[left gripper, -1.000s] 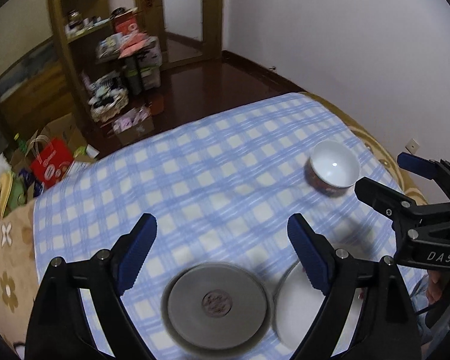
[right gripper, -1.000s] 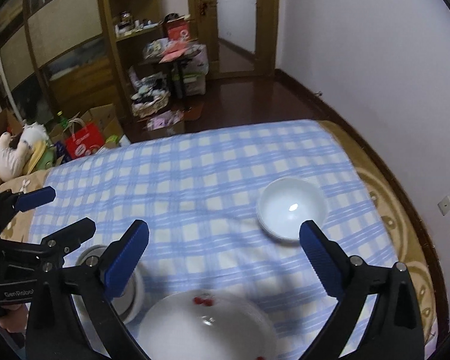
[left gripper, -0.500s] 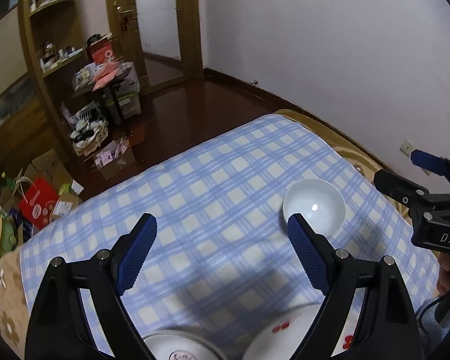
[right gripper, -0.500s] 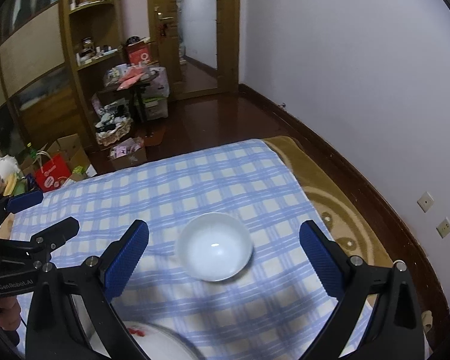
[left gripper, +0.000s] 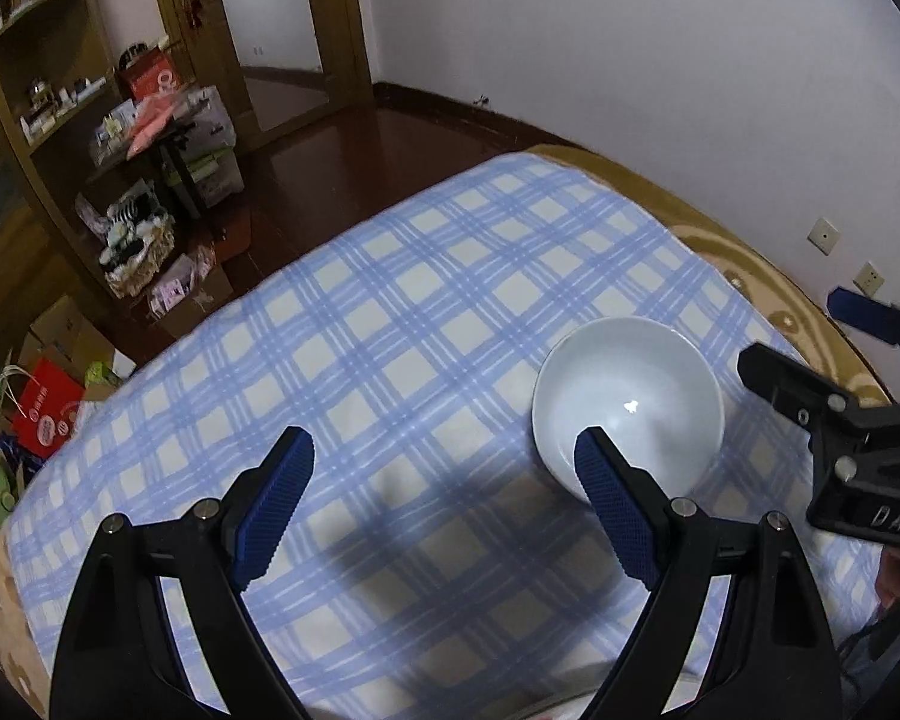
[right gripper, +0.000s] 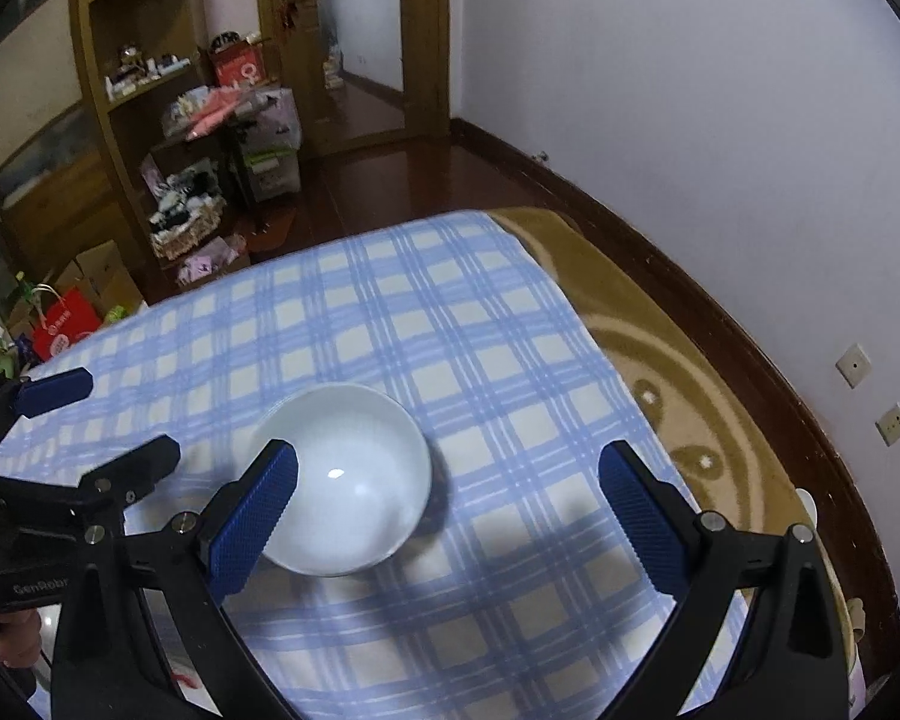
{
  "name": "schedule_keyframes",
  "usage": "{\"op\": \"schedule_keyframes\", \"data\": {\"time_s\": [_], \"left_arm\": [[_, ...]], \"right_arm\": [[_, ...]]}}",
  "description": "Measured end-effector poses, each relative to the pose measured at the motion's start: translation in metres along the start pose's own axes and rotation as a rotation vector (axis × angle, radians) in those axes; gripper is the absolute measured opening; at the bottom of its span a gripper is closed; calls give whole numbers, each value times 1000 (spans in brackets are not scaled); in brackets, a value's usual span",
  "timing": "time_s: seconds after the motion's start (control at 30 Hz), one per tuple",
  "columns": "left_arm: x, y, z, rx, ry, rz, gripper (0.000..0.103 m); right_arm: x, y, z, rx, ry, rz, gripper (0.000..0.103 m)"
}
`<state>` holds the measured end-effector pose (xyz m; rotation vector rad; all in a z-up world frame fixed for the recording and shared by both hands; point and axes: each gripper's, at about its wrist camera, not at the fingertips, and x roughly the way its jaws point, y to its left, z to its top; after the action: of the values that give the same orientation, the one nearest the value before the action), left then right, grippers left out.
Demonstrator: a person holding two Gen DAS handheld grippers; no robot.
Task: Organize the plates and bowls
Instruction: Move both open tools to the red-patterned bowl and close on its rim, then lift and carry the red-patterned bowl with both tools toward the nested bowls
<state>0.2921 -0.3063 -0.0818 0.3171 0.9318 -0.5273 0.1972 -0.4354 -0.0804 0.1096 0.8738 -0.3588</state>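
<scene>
One white bowl [right gripper: 345, 477] on checked cloth [right gripper: 450, 324]; two hand-held grippers, left [left gripper: 444, 495] and right [right gripper: 450, 507], both spread.

White bowl [left gripper: 627, 396] on checked cloth [left gripper: 390, 360]

the left gripper [left gripper: 444, 480] is hovering above the table with its two blue-padded fingers [left gripper: 273, 501] spread wide apart, nothing sitting between them. the right gripper [right gripper: 448, 504] is hanging alongside it, its fingers [right gripper: 642, 519] likewise held wide and gripping nothing. each is showing at the edge of the other's view, tips parted there too. a bit of the person's hand [right gripper: 15, 639] is showing on the left gripper's handle.
</scene>
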Motion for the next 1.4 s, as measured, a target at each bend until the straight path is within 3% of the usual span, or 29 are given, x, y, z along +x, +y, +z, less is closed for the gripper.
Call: {"op": "schedule_keyframes", "data": {"time_s": [0.17, 0.37, 0.47, 0.5, 0.57, 0.63, 0.77, 0.83, 1.07, 1.4], "left_arm": [[29, -9, 2, -4, 51, -30, 88], [56, -18, -1, 42, 93, 36, 87], [67, -19, -2, 48, 122, 42, 78], [70, -18, -3, 40, 131, 36, 73], [75, -19, -4, 16, 149, 4, 61], [76, -21, -5, 7, 157, -26, 44], [73, -30, -7, 9, 152, -78, 22], [72, -33, -7, 6, 154, -89, 11], [66, -31, -10, -30, 171, -100, 11], [46, -25, -19, -75, 177, -108, 10]], "right_arm": [[26, -9, -13, 3, 52, -10, 103], [47, -11, -23, 13, 87, -21, 103], [54, -6, -26, 17, 94, 3, 102], [56, -3, -27, 8, 105, -1, 98], [62, 4, -29, -14, 139, -1, 77], [67, 8, -32, -19, 168, 23, 65], [71, 13, -36, 12, 185, 95, 26], [72, 14, -36, 36, 187, 103, 21], [66, 1, -39, 155, 191, 165, 13], [45, 6, -43, 156, 156, 167, 11]]}}
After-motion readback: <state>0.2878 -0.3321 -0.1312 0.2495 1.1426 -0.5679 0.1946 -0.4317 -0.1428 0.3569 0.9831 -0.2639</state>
